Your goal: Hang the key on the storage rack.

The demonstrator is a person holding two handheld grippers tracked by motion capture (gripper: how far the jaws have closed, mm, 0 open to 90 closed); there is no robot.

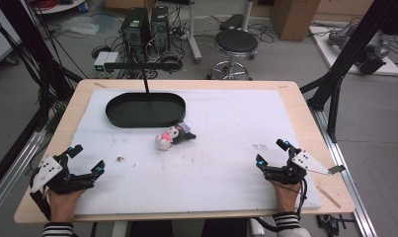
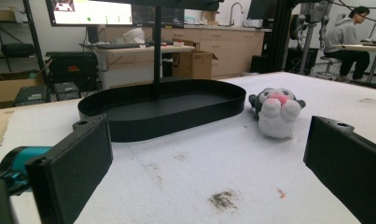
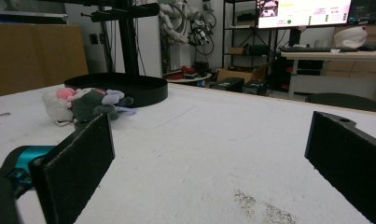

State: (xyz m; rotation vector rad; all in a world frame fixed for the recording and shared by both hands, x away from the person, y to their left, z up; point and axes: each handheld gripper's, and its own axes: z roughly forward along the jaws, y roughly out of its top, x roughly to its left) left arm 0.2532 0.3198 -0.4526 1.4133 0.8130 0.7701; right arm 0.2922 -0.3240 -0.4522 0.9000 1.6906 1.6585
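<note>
— Lying on the white mat, the plush toy (image 1: 173,136) is near the middle of the table, just in front of the black oval tray (image 1: 145,109). Do you see it touching the tray?

— No, from the high view there is a small gap between them. The toy is on its side. Its white and pink part points toward the person's left, and its dark grey part points to the right and a little away.

— So how does its long axis run?

— Roughly across the table, from left-near to right-far. In the left gripper view the plush toy (image 2: 276,112) shows its white face end, to the right of the tray (image 2: 167,112).

— And which gripper is nearer?

— I judge the left gripper (image 1: 85,160) a bit nearer; the toy lies ahead of it and to its right. The right gripper (image 1: 271,153) rests near the right front of the mat, and the toy lies ahead and well to its left. In the right gripper view the plush toy (image 3: 83,105) is far on the left, with its dark end closer.

— Are the jaws open?

— Yes, both pairs stand wide apart, and nothing is between them. Both grippers are well apart from the toy.

— What does the next move need?

— I think a reach forward, with the jaws set across the toy's long axis.
</note>
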